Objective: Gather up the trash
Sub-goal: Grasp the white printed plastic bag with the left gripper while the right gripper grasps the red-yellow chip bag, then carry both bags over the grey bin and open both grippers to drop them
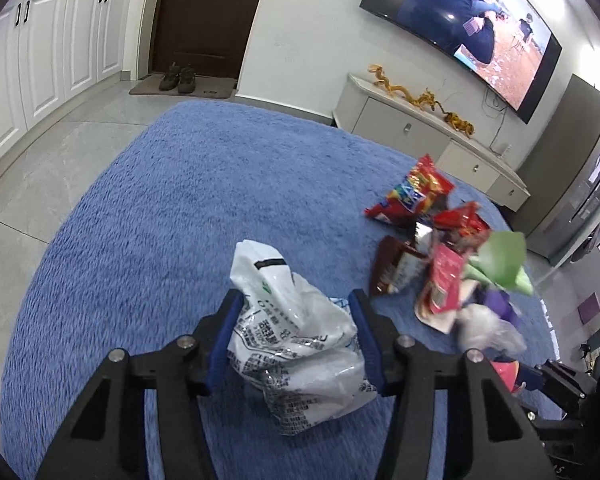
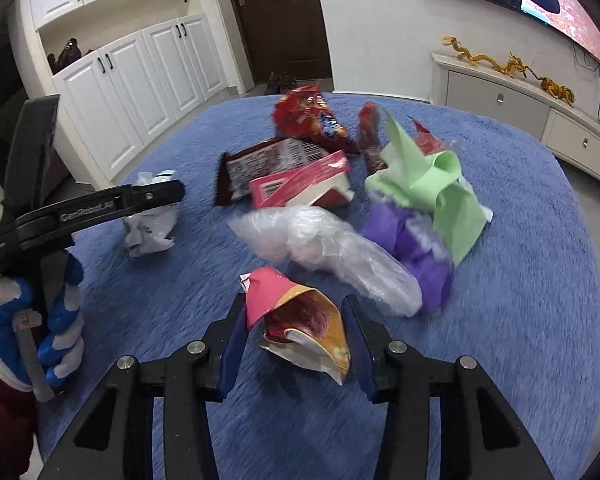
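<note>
On the blue fuzzy tabletop [image 2: 520, 320], trash partly bunched, both grippers loaded
left gripper [image 1: 296, 300]: jaws pinching white printed plastic bag [image 1: 300, 344], crumpled, held across its middle
right gripper [image 2: 296, 304]: jaws pinching pink-and-yellow snack wrapper [image 2: 300, 320], open mouth facing the camera
handling: all light, soft film and paper; crushes easily, slick foil may slip, so grip a bunched fold, not a flat edge
pile: from right wrist view, 12 to 2 o'clock; red chip bag [image 2: 308, 116], brown wrapper [image 2: 268, 164], pink carton [image 2: 300, 184], clear plastic bag [image 2: 328, 248], green paper [image 2: 432, 184], purple paper [image 2: 412, 240]
carton: stiffer than the rest, take by an edge
in the way: clear plastic bag lies just beyond right jaws at 1 o'clock, could snag
left hand [image 2: 32, 320]: gloved, 9 o'clock in right view, near but apart
risk: light pieces drag on the pile
</note>
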`<state>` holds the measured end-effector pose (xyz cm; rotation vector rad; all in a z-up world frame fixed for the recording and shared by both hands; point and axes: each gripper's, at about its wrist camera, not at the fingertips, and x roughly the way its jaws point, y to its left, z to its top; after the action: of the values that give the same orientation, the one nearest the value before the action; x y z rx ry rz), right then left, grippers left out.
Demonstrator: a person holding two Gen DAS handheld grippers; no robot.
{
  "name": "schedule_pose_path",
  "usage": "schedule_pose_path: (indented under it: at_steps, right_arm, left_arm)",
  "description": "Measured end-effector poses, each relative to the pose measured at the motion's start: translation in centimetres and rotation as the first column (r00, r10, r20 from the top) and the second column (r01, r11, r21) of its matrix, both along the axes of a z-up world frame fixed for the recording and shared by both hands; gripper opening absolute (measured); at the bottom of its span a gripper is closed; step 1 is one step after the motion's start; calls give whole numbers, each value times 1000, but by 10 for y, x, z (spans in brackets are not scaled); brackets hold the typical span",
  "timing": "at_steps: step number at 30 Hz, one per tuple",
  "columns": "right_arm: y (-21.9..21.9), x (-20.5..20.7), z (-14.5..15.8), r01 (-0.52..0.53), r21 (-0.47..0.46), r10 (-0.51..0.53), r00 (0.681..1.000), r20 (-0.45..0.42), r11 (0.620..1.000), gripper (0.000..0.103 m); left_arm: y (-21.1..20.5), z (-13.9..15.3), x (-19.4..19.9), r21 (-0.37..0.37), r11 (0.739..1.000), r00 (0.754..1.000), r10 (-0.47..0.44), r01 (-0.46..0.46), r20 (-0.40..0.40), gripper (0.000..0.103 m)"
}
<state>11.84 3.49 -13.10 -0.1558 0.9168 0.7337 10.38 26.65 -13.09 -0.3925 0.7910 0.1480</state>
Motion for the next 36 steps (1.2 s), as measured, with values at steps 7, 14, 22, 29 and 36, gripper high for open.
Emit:
schedule_pose_path:
  at_steps: [7,14,22,29,36]
  right_arm:
    - [-21,-37,29,12,81,-13,1000,15,997,43]
    - [-69,-66,66,84,157,-97,993,73,984,43]
    - [-136,-80,88,210,214,-236,966,103,954,43]
    - [-219,-80,105,371,277,-418,898,136,886,43]
    - [-315,-65,91,536,314,-590,801,105,784,43]
  left_arm:
    - [-14,26,-42,-59,996,993,-65,71,96,50]
    - [-41,55,-68,-43,988,976,-136,145,168,50]
    - [-83,91,-73,-70,972,953,-203,224,224,50]
    - [-149,120,-53,-50,941,917,-313,335,248,50]
    - [-263,131,-14,-11,859,840,-498,511,214,50]
